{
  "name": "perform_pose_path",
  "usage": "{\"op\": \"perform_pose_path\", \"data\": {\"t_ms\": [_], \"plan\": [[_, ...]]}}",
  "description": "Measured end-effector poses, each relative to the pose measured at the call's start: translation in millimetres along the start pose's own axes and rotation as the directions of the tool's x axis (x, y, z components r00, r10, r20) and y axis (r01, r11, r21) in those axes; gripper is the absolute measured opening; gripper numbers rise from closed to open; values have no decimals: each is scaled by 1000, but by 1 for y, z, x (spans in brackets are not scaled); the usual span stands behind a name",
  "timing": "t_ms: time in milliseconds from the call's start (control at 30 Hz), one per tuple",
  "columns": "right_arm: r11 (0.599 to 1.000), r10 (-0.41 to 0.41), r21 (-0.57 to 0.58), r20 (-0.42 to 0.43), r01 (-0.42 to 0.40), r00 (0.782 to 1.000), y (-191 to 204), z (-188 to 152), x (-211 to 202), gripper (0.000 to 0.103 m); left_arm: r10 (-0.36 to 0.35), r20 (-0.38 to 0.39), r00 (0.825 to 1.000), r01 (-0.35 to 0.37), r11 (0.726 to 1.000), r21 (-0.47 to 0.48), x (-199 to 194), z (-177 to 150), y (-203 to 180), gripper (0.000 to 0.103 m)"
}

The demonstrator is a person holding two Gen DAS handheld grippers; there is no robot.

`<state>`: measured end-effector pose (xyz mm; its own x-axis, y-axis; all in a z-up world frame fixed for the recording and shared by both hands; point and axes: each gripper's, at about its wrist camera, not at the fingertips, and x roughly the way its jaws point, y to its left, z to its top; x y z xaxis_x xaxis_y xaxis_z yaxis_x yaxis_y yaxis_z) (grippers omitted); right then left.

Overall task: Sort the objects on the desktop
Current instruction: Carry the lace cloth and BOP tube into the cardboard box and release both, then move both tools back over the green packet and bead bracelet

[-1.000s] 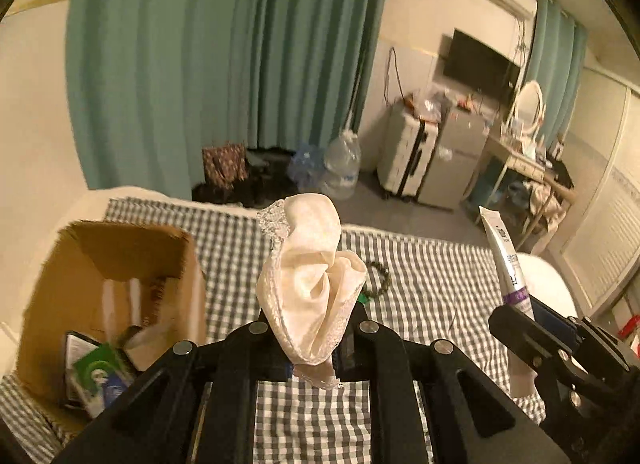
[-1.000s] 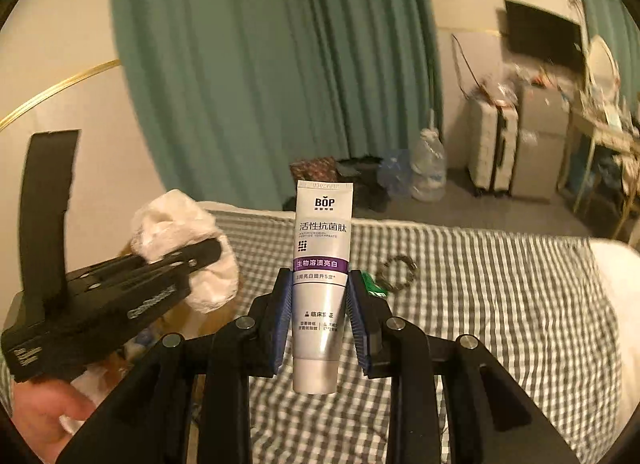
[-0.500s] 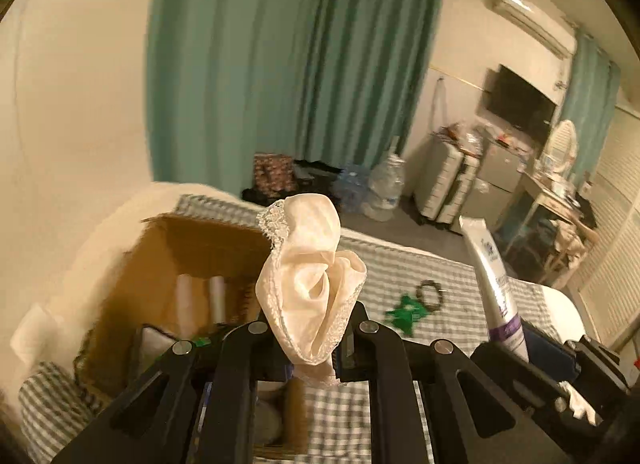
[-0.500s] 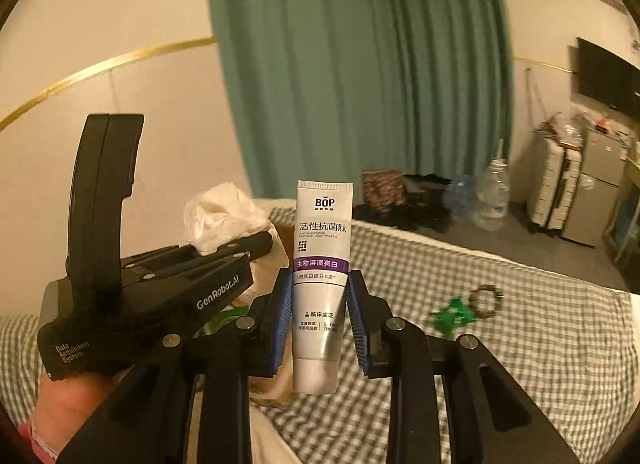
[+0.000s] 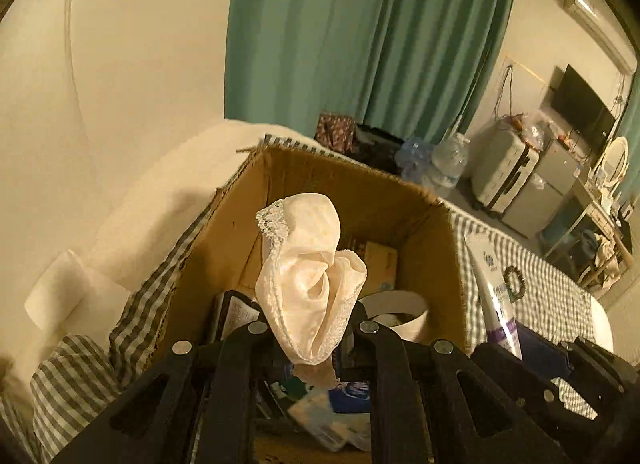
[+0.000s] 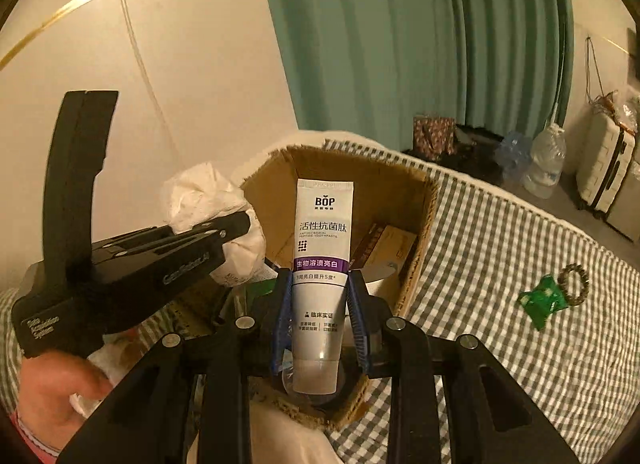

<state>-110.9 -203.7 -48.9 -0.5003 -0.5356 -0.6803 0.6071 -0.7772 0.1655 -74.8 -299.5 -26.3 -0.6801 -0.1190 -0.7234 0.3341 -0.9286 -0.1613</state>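
My left gripper (image 5: 310, 328) is shut on a cream lace-edged cloth (image 5: 308, 264) and holds it over the open cardboard box (image 5: 360, 188). The left gripper and its cloth (image 6: 208, 196) also show in the right wrist view at the left. My right gripper (image 6: 320, 296) is shut on a white and purple BOP toothpaste tube (image 6: 322, 260), upright, above the box (image 6: 424, 200). The tube (image 5: 494, 292) shows at the right of the left wrist view. The box holds several packets and a roll of tape (image 5: 400, 304).
The box sits on a grey checked bedspread (image 6: 500, 264). A green wrapper (image 6: 542, 300) and a dark beaded ring (image 6: 574, 284) lie on it to the right. A white pillow (image 5: 68, 292) lies left of the box. Curtain, suitcase and water jugs stand beyond.
Both grippers have moved left and forward with their loads, from beside the box to above its opening. Neither grip has changed.
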Motion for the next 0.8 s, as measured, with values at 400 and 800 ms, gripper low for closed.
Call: {"op": "perform_pose_path", "data": {"t_ms": [400,800], "plan": [[993,-5,114,60,-2,998,-21,1,-8,65,107,-48,993,-108,994,-18,16,-11,6,81],[981,-150,147,161,126,976,-61,-2,-86,65,52,33,998,-54,996,68,-34,-10,-65,95]]}}
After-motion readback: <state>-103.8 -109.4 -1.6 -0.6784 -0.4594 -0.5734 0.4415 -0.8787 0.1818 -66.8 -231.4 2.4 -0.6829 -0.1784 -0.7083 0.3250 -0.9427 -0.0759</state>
